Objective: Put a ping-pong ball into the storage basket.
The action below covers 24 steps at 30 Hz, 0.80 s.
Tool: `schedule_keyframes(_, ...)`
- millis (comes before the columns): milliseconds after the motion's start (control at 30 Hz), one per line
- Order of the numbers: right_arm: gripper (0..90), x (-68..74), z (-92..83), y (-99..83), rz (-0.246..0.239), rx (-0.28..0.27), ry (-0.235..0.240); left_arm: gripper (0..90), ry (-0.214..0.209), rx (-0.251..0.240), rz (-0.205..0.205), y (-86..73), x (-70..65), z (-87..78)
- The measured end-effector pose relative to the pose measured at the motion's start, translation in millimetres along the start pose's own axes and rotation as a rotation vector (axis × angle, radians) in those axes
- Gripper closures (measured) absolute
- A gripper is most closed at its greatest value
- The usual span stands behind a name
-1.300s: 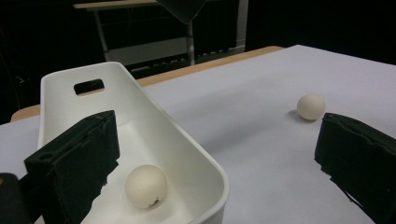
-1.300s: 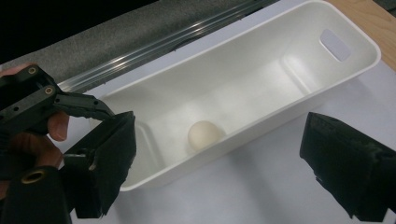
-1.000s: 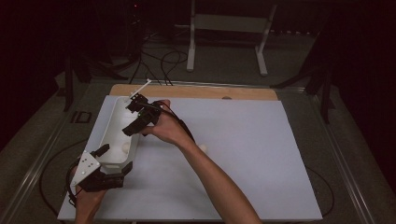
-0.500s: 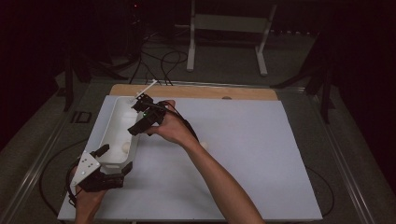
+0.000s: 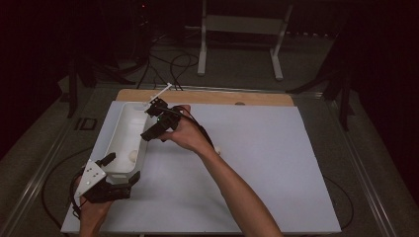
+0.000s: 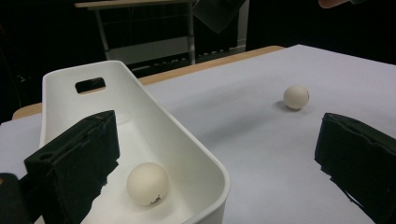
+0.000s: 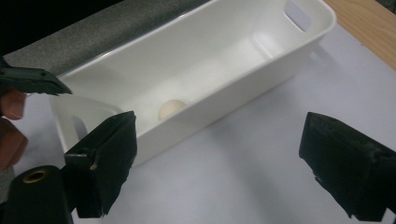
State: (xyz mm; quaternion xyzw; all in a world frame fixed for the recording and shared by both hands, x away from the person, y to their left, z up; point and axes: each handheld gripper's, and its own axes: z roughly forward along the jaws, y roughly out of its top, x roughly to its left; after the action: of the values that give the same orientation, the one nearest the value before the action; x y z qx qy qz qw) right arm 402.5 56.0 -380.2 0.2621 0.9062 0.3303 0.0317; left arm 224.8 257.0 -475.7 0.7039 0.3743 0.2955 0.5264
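We hold both grippers open, the left gripper (image 5: pixel 111 170) straddling the near wall of the white bin (image 5: pixel 123 133) holding one ball (image 6: pixel 147 184), the right gripper (image 5: pixel 157 120) beside its right wall.

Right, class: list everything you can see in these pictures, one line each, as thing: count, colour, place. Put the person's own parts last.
Tray: one, white, left part of the table, a handle slot at its far end.
Balls: two, off-white; ball in the tray near its close end, ball on the sheet to the tray's right.
Sheet: one, white, covering the table.
Table edge: one, wooden, along the far side.
Stand: one, white, on the floor behind the table.
Cables: several, black, on the floor behind.
Left tool: one, black, open, at the tray's near end.
Right tool: one, black, open, above the tray's right wall.
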Motion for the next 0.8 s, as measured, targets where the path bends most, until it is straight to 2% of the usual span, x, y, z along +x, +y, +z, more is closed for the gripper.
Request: schedule_keyframes(800,11.1,-49.9,-1.8,-45.9,0.111,0.06,-0.08,0.6,0.003,0.002,0.001,-0.2,0.2,-0.3)
